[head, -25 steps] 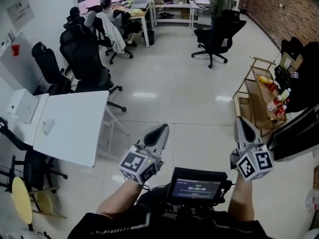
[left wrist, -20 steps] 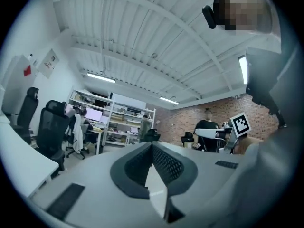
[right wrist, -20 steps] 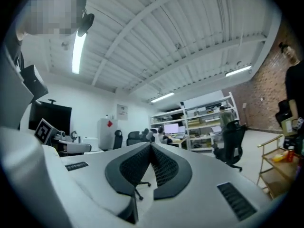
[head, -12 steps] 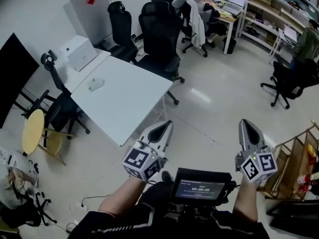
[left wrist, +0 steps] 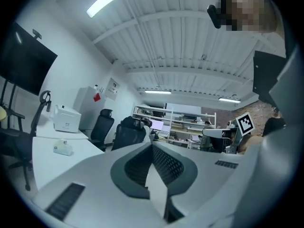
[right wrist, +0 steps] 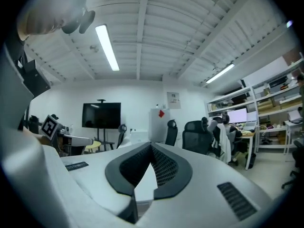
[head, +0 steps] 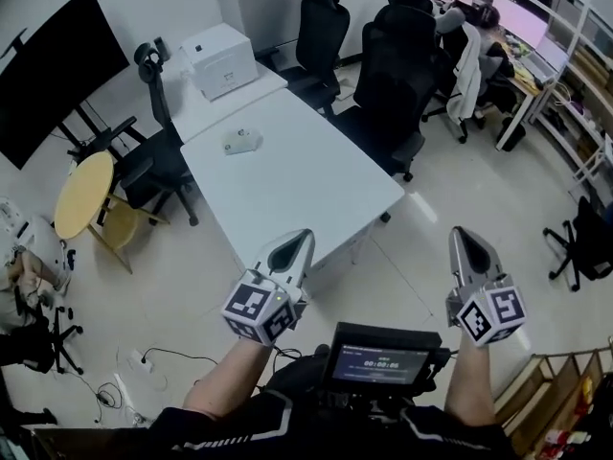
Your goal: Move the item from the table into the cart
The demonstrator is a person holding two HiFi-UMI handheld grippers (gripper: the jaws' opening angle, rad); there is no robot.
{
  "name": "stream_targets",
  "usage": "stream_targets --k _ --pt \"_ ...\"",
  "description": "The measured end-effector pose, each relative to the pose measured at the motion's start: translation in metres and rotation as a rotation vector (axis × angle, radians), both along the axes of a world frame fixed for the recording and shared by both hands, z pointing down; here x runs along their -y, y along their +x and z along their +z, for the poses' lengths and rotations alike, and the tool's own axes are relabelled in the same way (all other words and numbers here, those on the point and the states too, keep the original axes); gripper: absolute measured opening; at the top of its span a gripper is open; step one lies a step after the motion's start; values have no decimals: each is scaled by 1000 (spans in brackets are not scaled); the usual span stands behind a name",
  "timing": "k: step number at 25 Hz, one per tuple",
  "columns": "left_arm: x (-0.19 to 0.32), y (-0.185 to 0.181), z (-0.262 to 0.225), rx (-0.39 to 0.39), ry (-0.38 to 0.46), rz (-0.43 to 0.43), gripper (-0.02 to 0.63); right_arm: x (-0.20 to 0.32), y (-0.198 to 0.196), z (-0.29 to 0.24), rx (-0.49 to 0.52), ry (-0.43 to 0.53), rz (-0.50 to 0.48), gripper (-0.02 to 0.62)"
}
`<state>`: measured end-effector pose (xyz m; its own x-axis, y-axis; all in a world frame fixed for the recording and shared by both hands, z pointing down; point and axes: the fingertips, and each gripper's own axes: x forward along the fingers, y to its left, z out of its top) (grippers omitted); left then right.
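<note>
A small white item [head: 242, 141] lies on the far half of the white table [head: 316, 195]; the left gripper view shows the same item [left wrist: 62, 149] low at the left. Both grippers are held up in front of me, short of the table's near corner. My left gripper [head: 295, 241] is shut with its tips together and nothing between them, and its jaws meet in its own view [left wrist: 153, 144]. My right gripper [head: 465, 238] is shut and empty too [right wrist: 151, 145]. The gold-framed cart [head: 536, 379] peeks in at the bottom right corner.
A white box [head: 218, 57] sits on the smaller table behind. Black office chairs [head: 388, 84] stand along the table's far side. A round yellow stool [head: 84, 195] and a black screen [head: 53, 70] are at the left. People sit at desks [head: 498, 27] at the back right.
The view has swung left: the white table went from the left edge to the centre and the cart slid to the bottom right corner. Both grippers stayed shut in front of me.
</note>
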<state>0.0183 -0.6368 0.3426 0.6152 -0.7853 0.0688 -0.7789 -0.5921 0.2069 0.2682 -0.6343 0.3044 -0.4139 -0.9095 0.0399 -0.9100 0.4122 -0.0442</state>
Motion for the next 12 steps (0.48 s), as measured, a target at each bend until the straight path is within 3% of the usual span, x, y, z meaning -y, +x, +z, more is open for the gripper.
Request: stream_targets --k 8,12 --pt "151 -53 7 16 -27 -228 0 197 -80 19 -3 -27 -283 5" --pt "211 -105 -9 57 -13 -337 0 280 -146 9 -7 -31 -435 5"
